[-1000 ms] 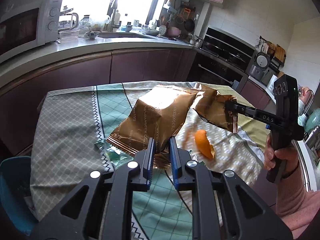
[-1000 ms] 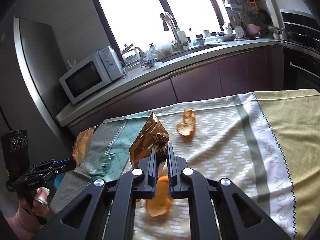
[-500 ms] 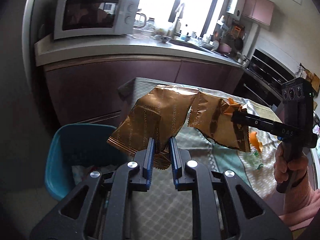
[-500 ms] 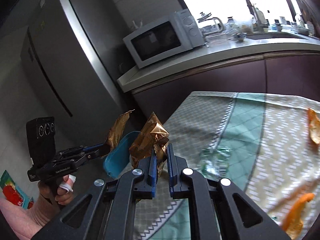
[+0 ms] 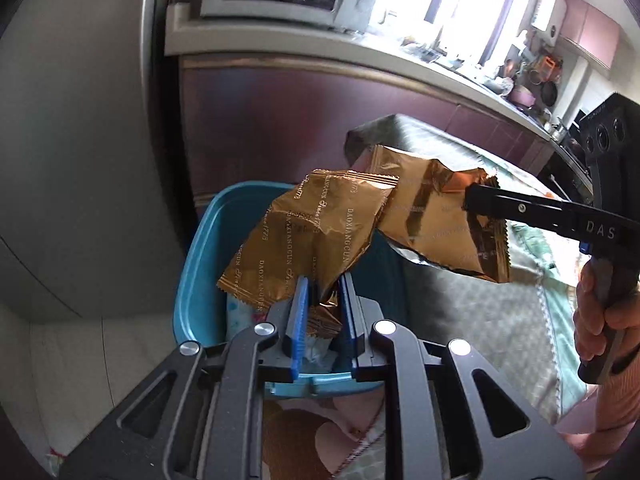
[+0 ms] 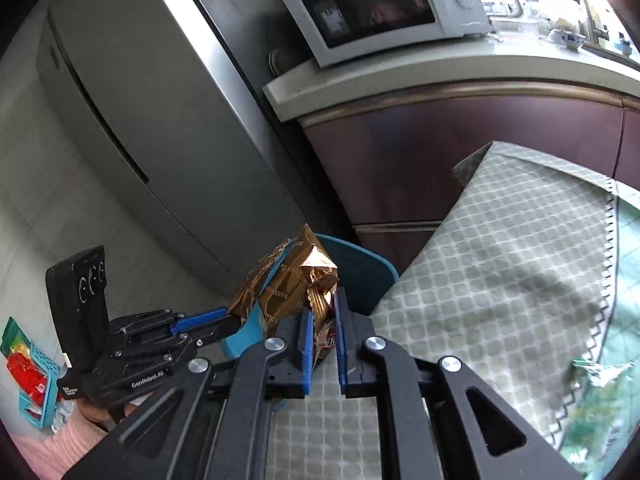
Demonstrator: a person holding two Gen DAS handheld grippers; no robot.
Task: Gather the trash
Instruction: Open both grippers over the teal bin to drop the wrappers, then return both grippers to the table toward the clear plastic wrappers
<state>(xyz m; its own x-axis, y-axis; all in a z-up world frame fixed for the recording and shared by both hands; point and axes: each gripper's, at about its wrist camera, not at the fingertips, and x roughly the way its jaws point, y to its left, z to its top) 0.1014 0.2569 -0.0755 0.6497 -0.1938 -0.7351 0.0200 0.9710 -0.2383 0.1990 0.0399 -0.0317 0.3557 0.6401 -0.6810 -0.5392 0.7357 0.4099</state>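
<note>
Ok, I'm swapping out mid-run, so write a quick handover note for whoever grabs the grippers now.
Left gripper: shut on a gold wrapper, held above the blue bin.
Right gripper: shut on a second gold wrapper, beside the bin, at the table corner.
Done: both wrappers lifted off the table.
Left: release both into the bin; a clear crumpled wrapper is on the tablecloth.

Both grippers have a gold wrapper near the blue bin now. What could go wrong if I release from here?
1. The right gripper holds its gold wrapper over the bin's edge nearest the tablecloth; released now, it may land outside the blue bin.
2. The left gripper's wrapper is light and flat, so it could drift past the rim.
3. The wrappers overlap in the left wrist view and may snag.
</note>
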